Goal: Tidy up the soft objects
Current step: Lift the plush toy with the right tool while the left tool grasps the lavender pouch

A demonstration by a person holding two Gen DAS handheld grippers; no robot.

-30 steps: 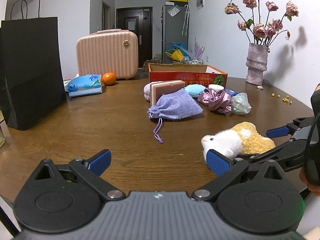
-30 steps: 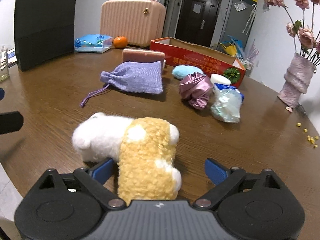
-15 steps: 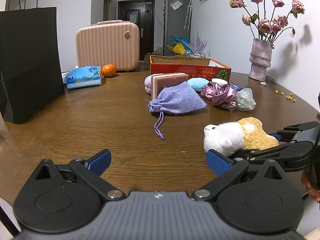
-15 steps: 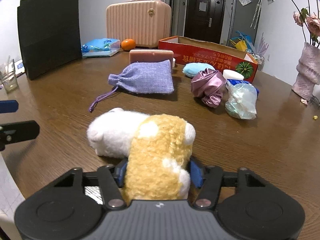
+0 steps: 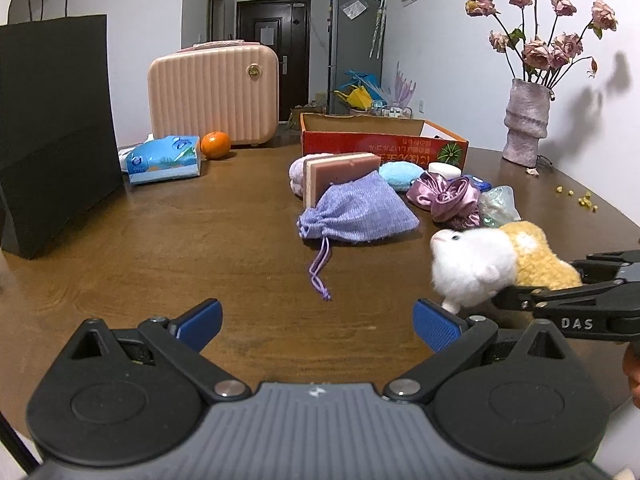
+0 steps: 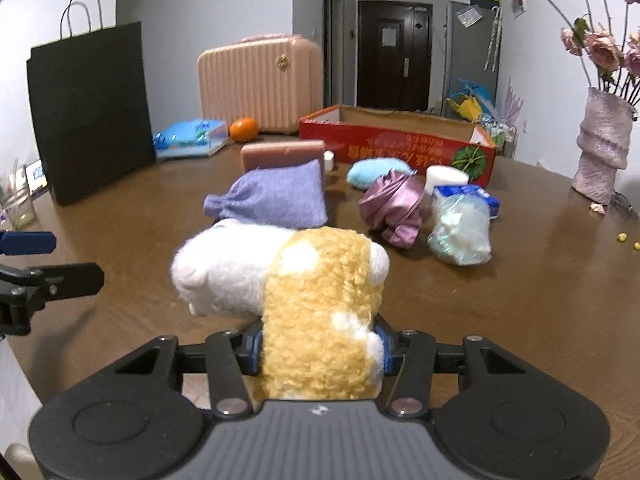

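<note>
My right gripper [image 6: 320, 350] is shut on a white and yellow plush toy [image 6: 300, 280] and holds it above the wooden table; the toy also shows in the left wrist view [image 5: 492, 264]. My left gripper [image 5: 316, 320] is open and empty, low over the table's near edge. Ahead lie a purple drawstring pouch [image 5: 356, 212], a pink sponge block [image 5: 340, 176], a blue soft pad [image 5: 400, 174], a mauve satin scrunchie [image 5: 448, 200] and a clear plastic bag [image 6: 460, 232]. An open red cardboard box [image 5: 380, 144] stands behind them.
A black paper bag [image 5: 52, 132] stands at the left. A pink suitcase [image 5: 216, 92], an orange [image 5: 215, 145] and a blue tissue pack [image 5: 164, 158] sit at the back. A vase of dried roses [image 5: 526, 124] stands at the right, small yellow bits [image 5: 576, 196] near it.
My right gripper shut on the plush toy and lifted it off the table. The left gripper stayed open and rose slightly.
</note>
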